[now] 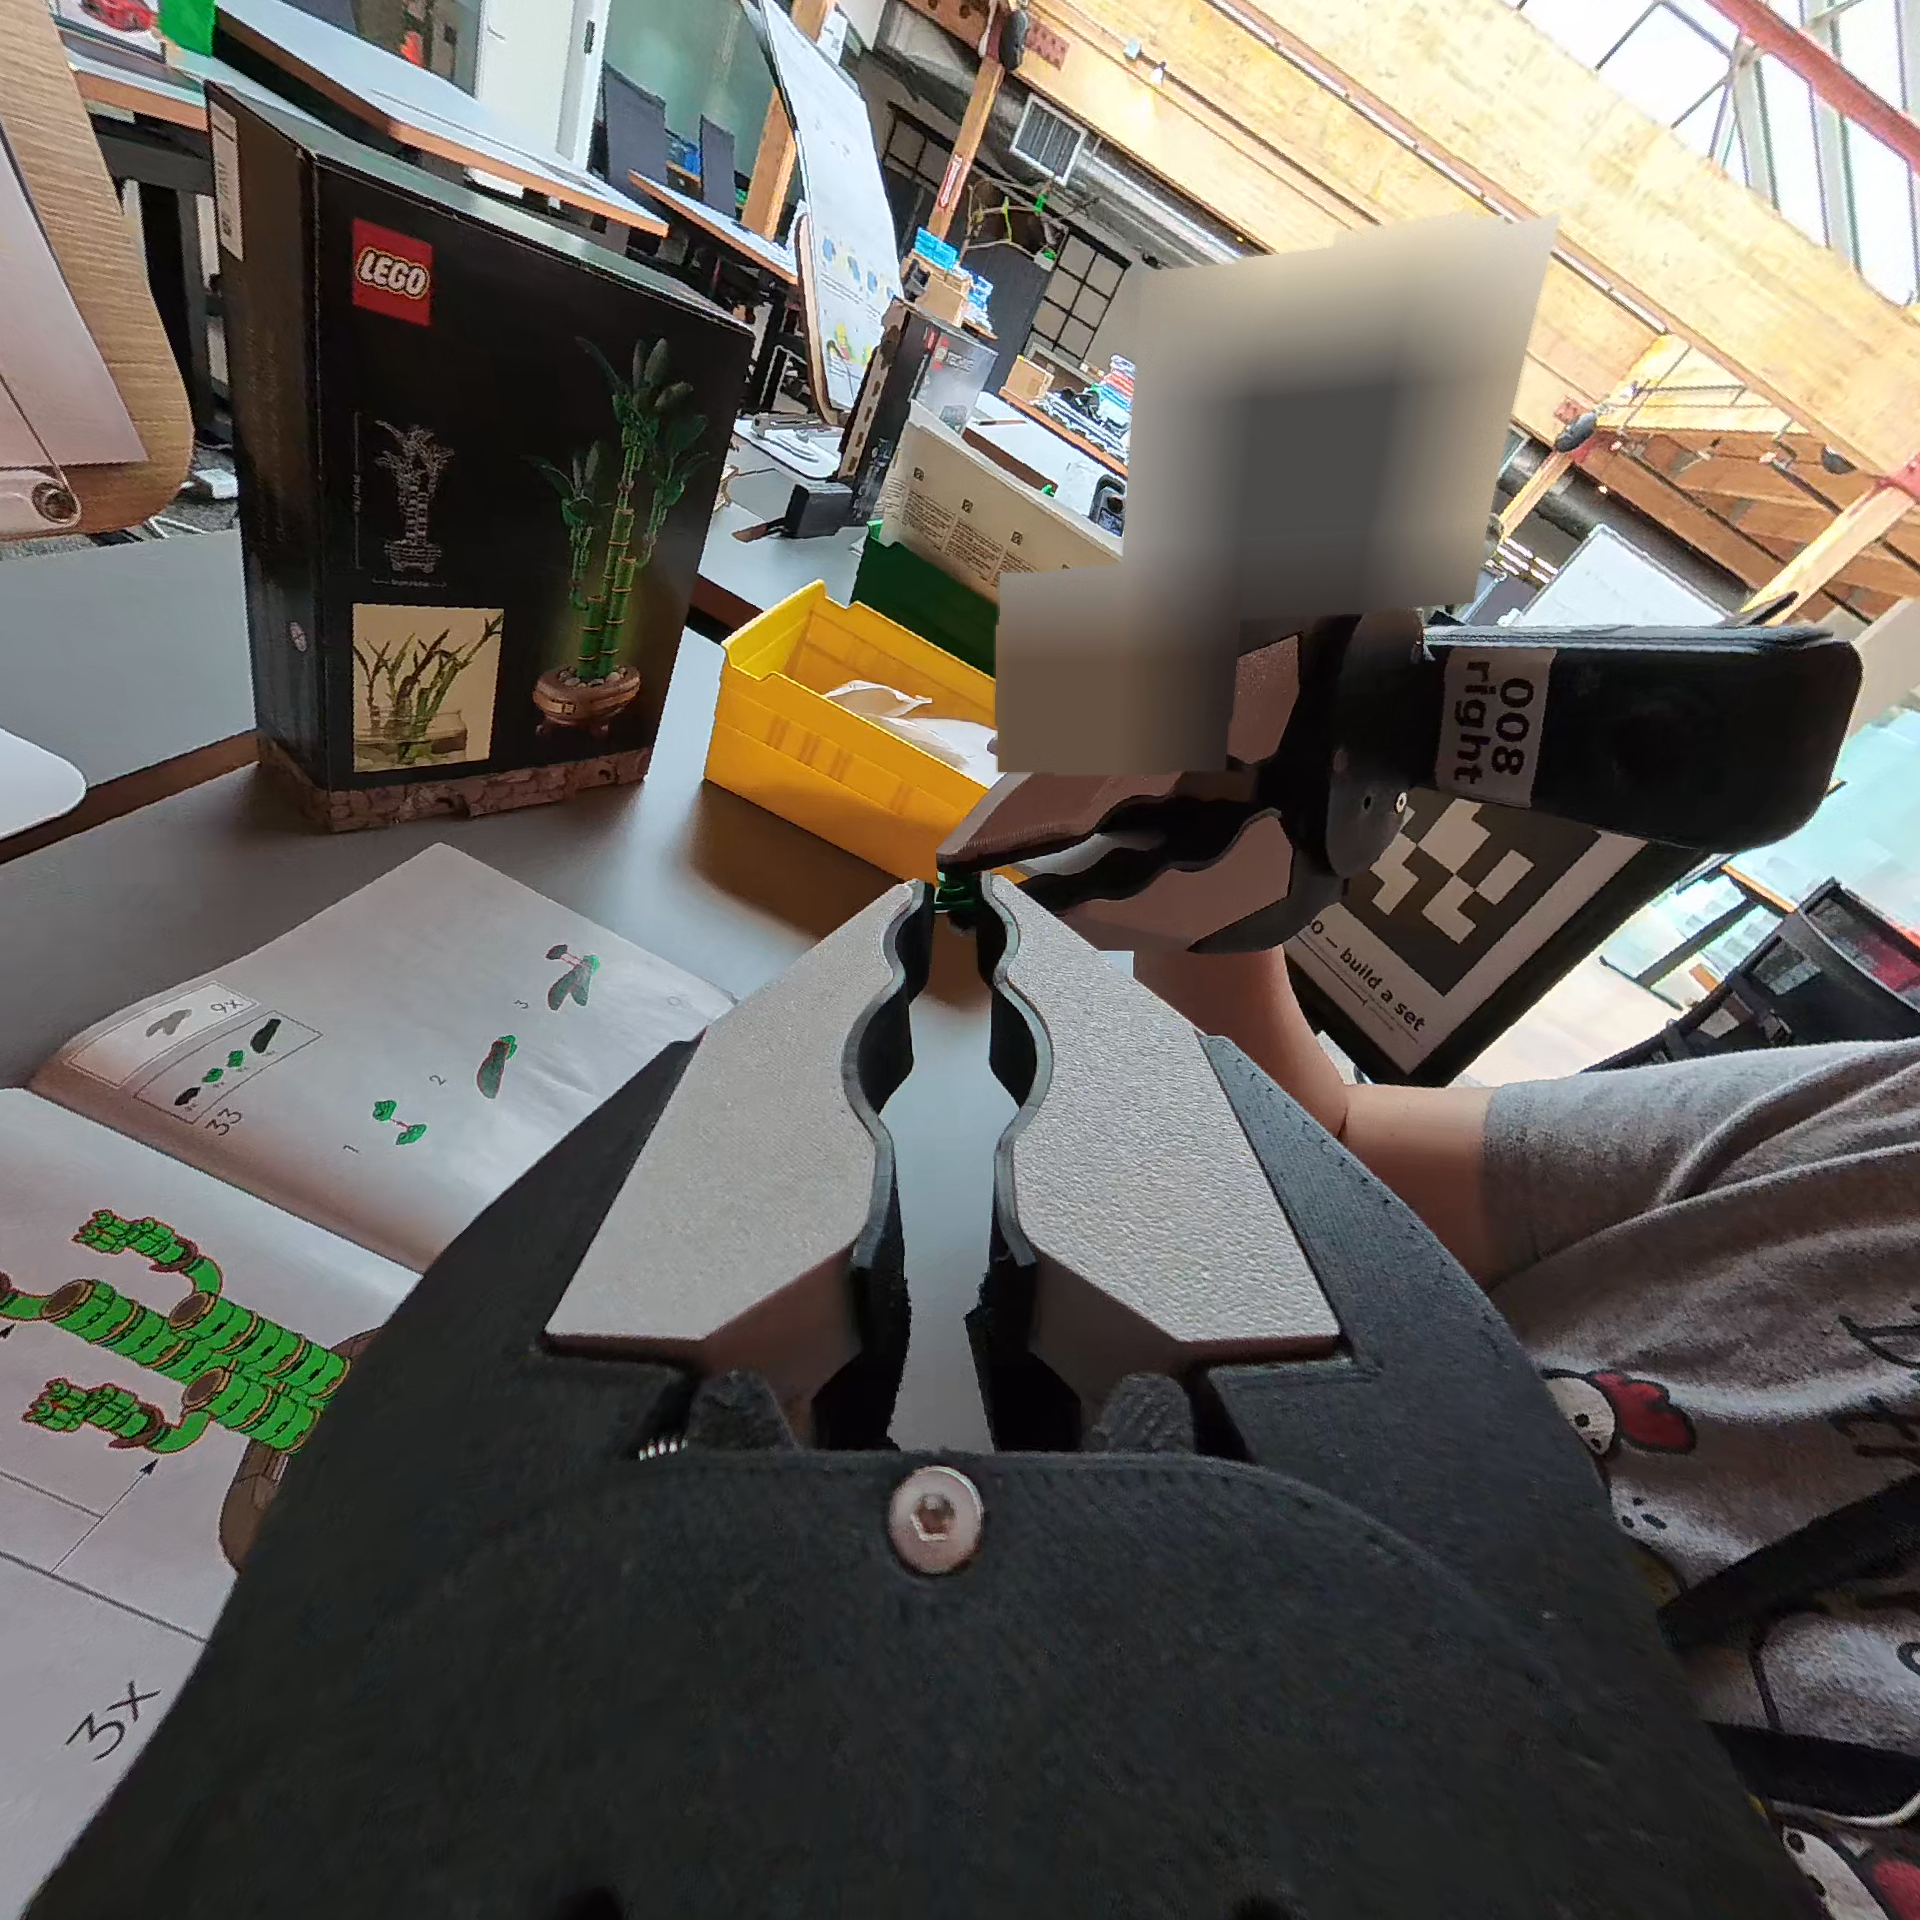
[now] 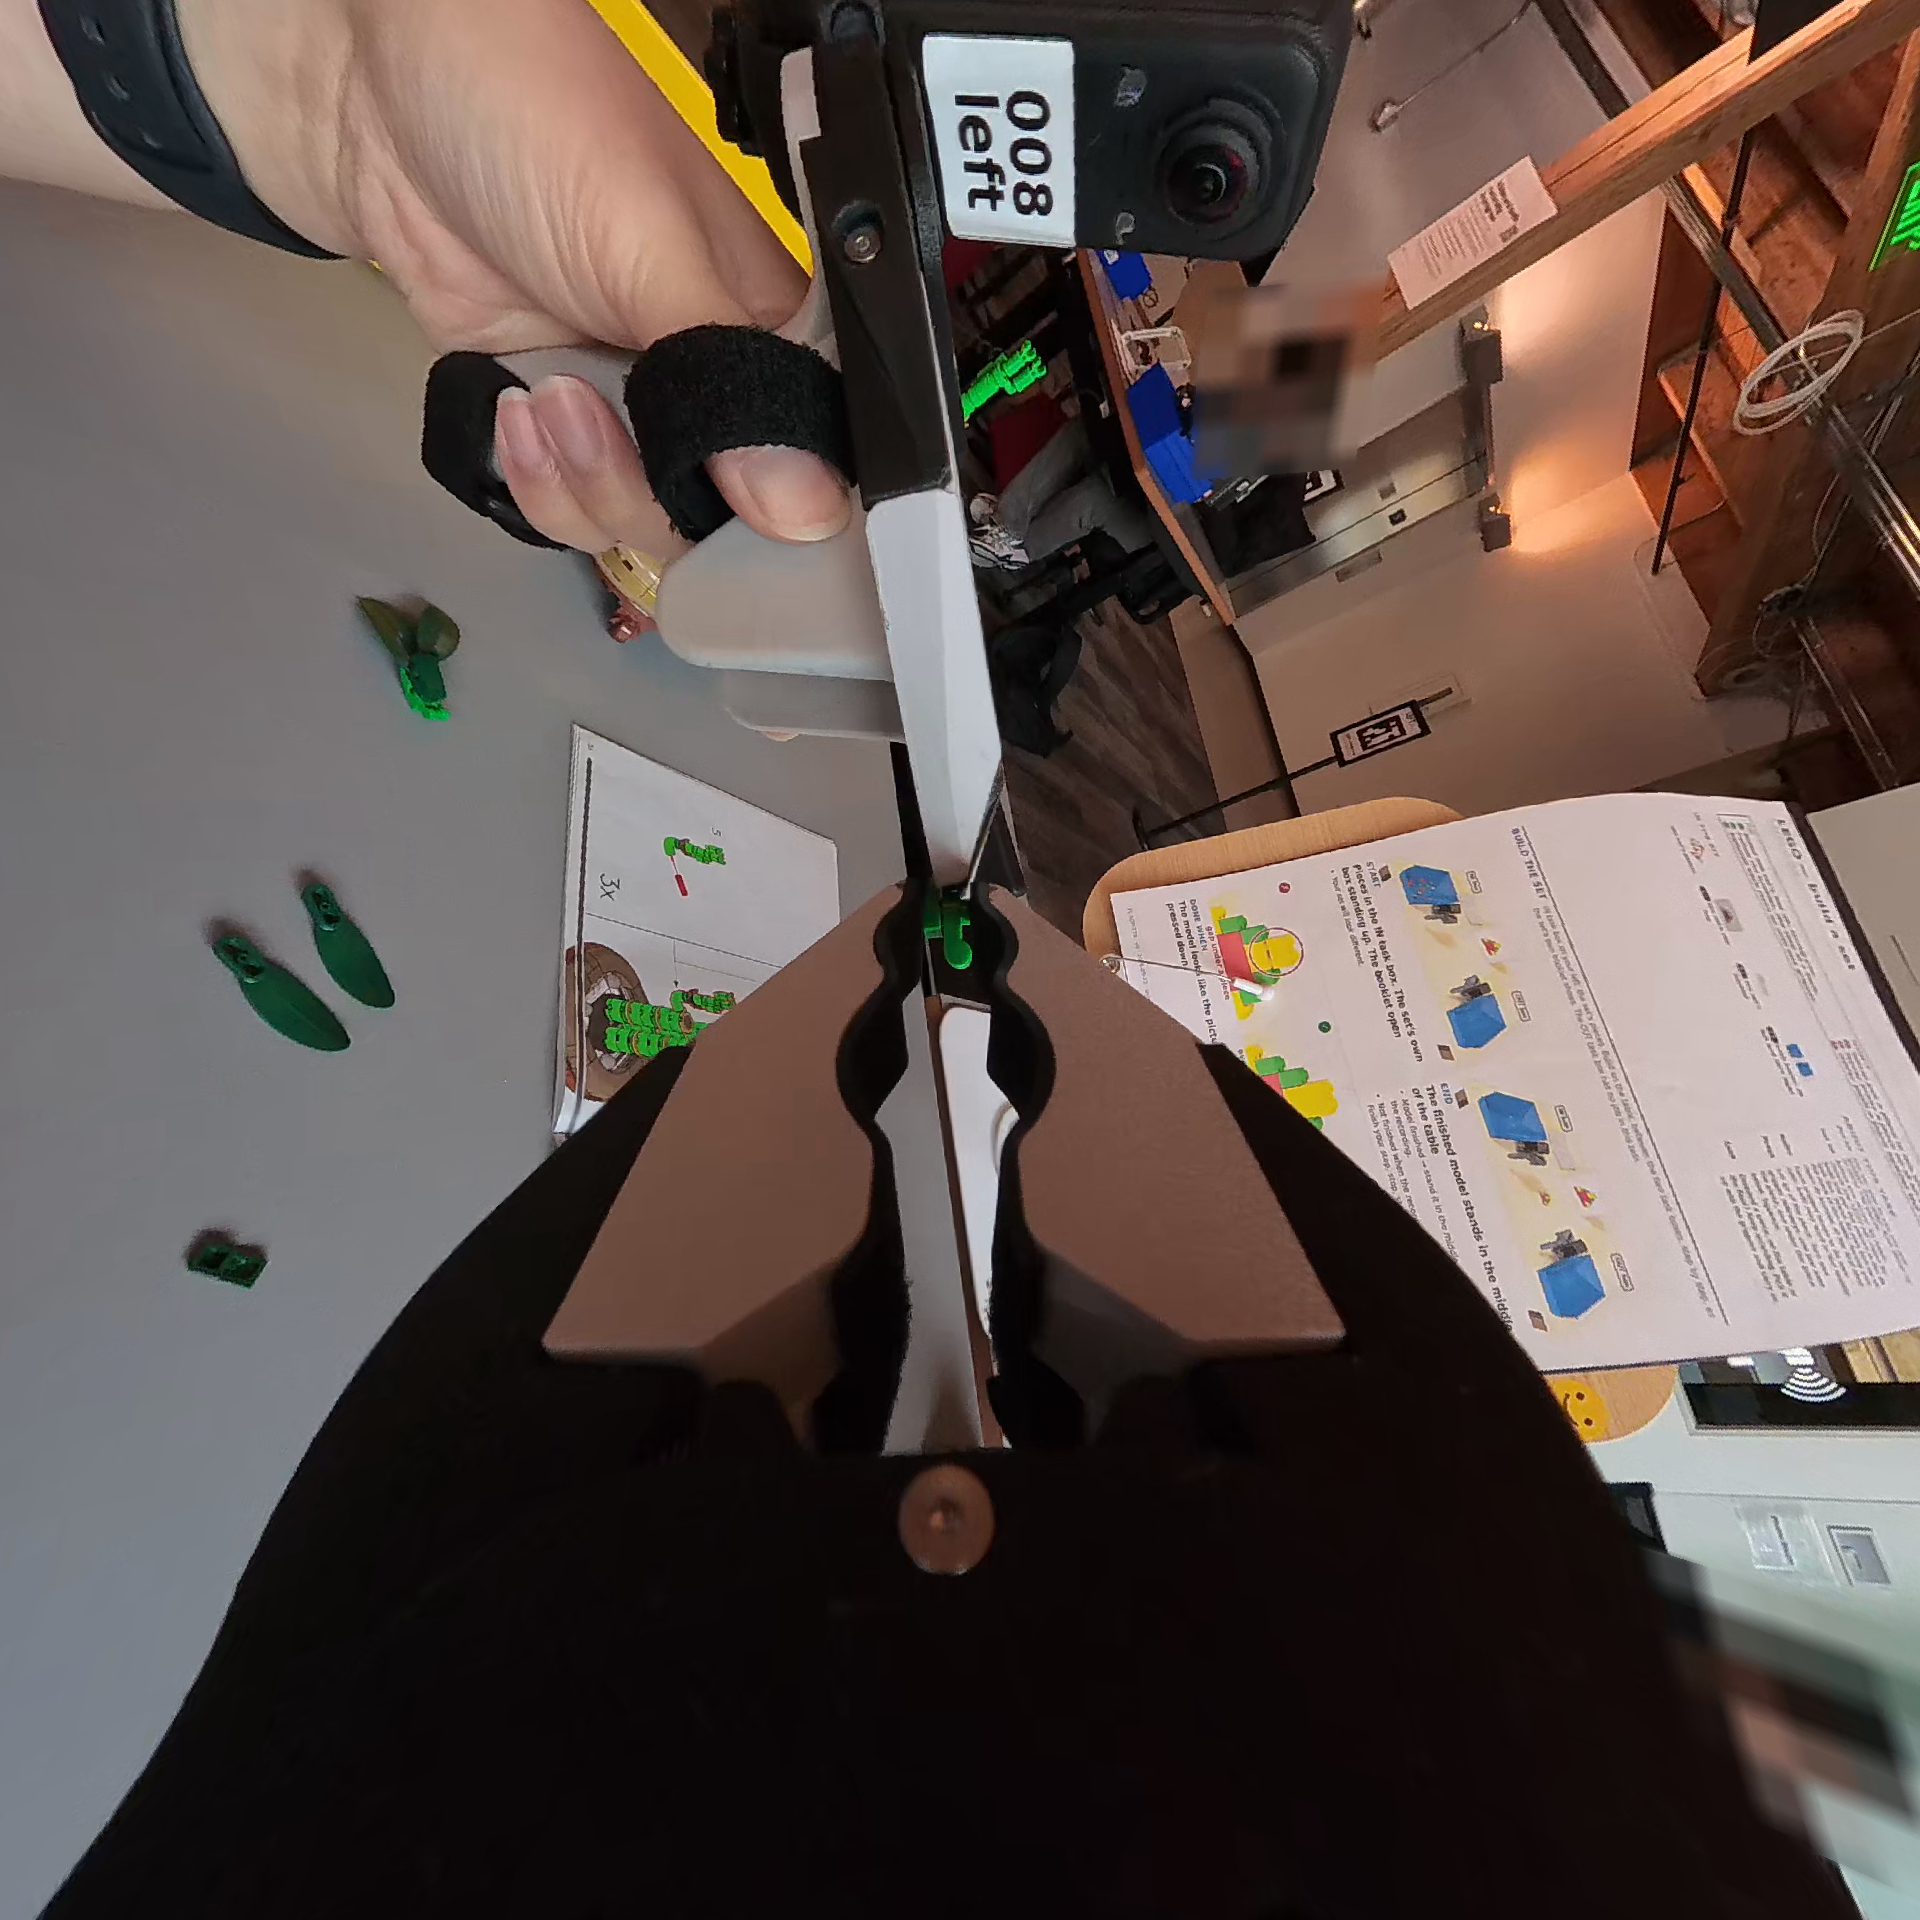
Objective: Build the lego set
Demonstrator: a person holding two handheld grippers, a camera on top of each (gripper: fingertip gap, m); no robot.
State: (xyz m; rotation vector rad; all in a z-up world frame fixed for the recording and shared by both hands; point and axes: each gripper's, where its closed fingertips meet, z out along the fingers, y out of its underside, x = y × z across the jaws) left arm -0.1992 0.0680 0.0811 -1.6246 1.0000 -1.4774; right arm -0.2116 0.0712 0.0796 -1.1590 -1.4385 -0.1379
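A small bright green Lego piece [image 1: 954,896] sits pinched between the tips of my left gripper [image 1: 954,906], which is shut on it above the table. My right gripper [image 1: 951,860] comes in from the right and its shut tips meet the same spot. In the right wrist view my right gripper [image 2: 948,920] is shut on the green piece [image 2: 948,933], and the left gripper [image 2: 961,881] reaches down to it from above, held by a hand [image 2: 540,260]. I cannot tell whether the green is one piece or two joined.
An open instruction booklet [image 1: 343,1060] lies left, with the Lego box [image 1: 468,499] and a yellow bin [image 1: 831,727] behind. Loose dark green leaves [image 2: 281,992], a small green brick [image 2: 227,1260] and a leaf cluster [image 2: 416,649] lie on the grey table [image 2: 208,416]. A printed sheet [image 2: 1558,1070] stands right. Both grippers' tips are close together, under 4 cm apart. Left tips and right tips are each some 25 cm from the small green brick [image 2: 227,1260].
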